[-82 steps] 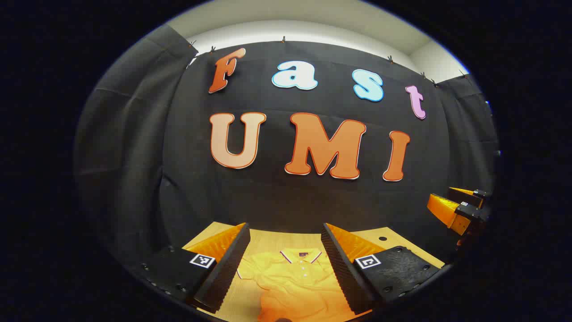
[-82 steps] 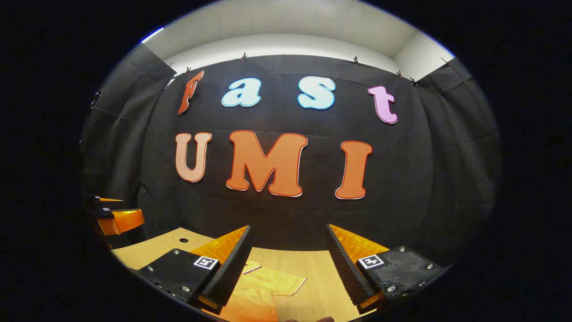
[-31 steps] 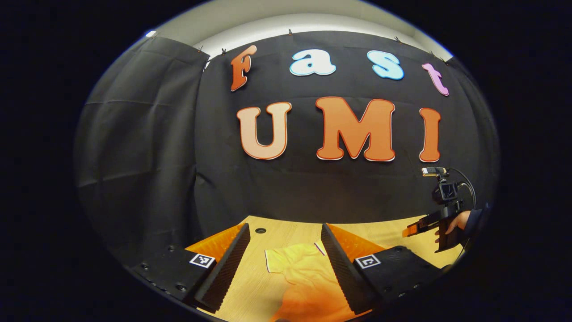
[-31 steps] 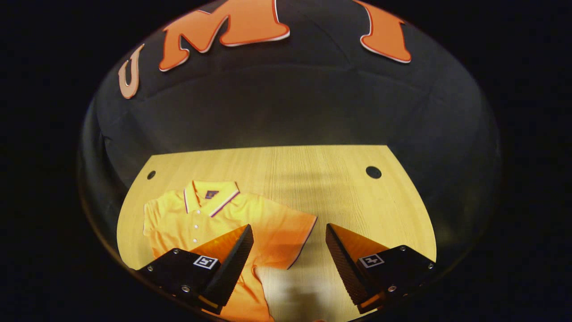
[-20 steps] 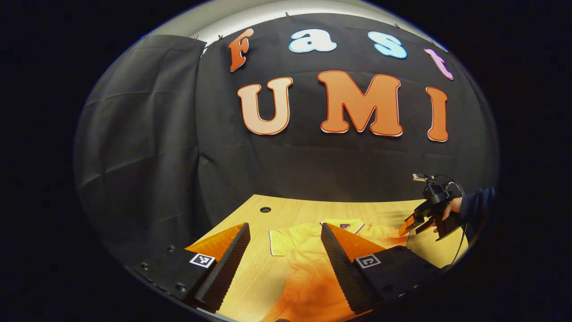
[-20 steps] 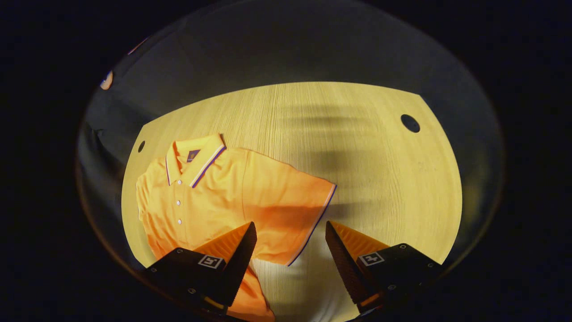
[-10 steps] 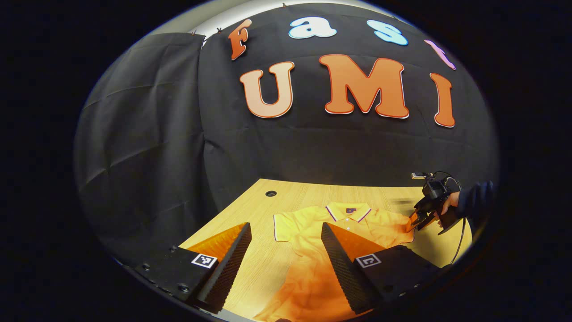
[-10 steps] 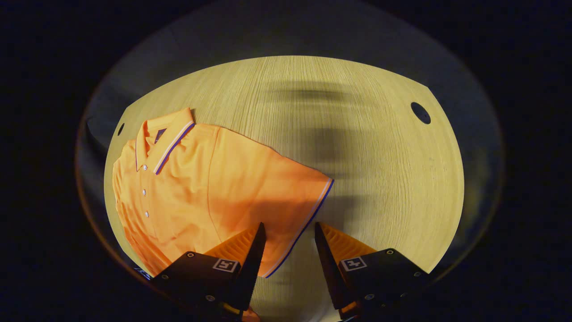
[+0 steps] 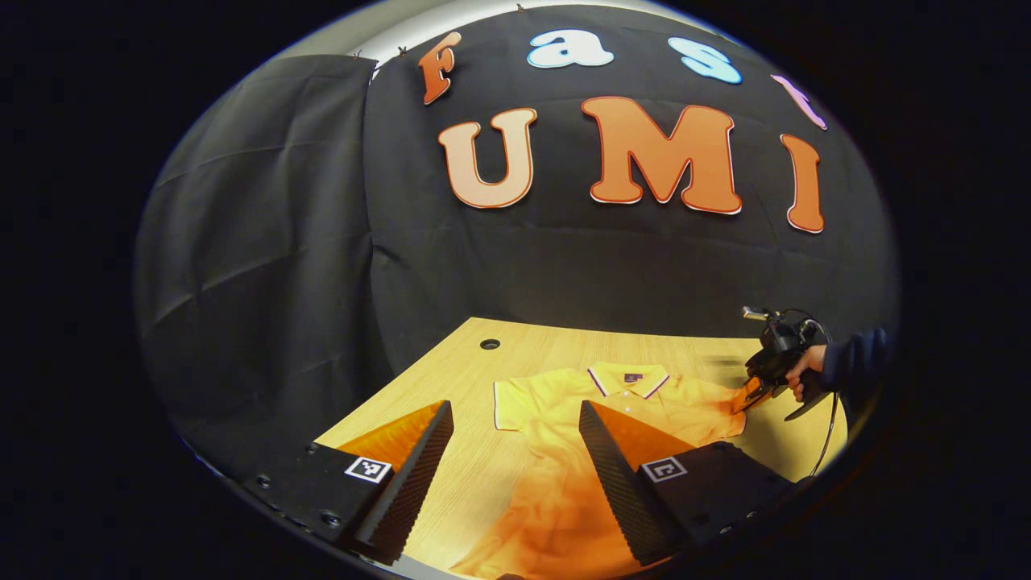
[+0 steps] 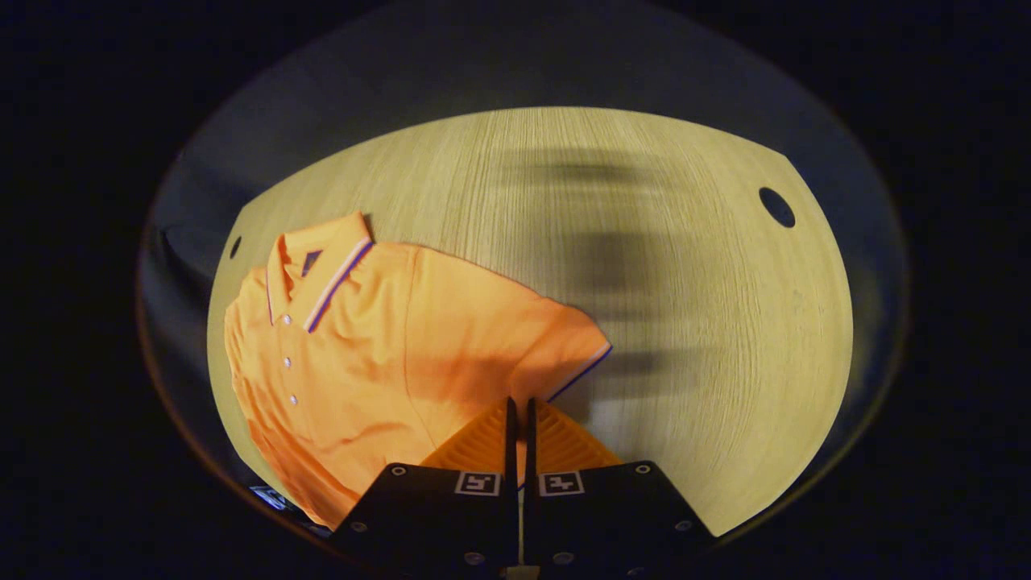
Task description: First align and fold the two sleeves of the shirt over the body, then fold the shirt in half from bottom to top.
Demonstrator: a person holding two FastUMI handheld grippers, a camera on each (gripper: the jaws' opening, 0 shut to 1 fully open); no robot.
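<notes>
An orange polo shirt point(image 10: 362, 354) with a striped collar lies face up on the wooden table point(image 10: 685, 306). My right gripper point(image 10: 519, 401) points down at it and is shut on the hem of the shirt's sleeve point(image 10: 564, 346), with the cloth pinched between the fingers. In the left gripper view the same shirt point(image 9: 564, 403) lies ahead, its other sleeve point(image 9: 515, 399) spread flat between my fingers. My left gripper point(image 9: 515, 415) is open above the shirt's near side. The right gripper point(image 9: 753, 393), held by a hand point(image 9: 797, 372), shows at the shirt's far sleeve.
The table has round cable holes point(image 10: 777, 207) point(image 9: 490, 344) near its back corners. Bare wood point(image 10: 644, 242) stretches to the right of the shirt. Black cloth walls stand behind the table and to its left.
My right gripper lowered onto the sleeve hem and its fingers closed from wide apart to shut on the cloth. The left gripper stayed open and shifted only slightly.
</notes>
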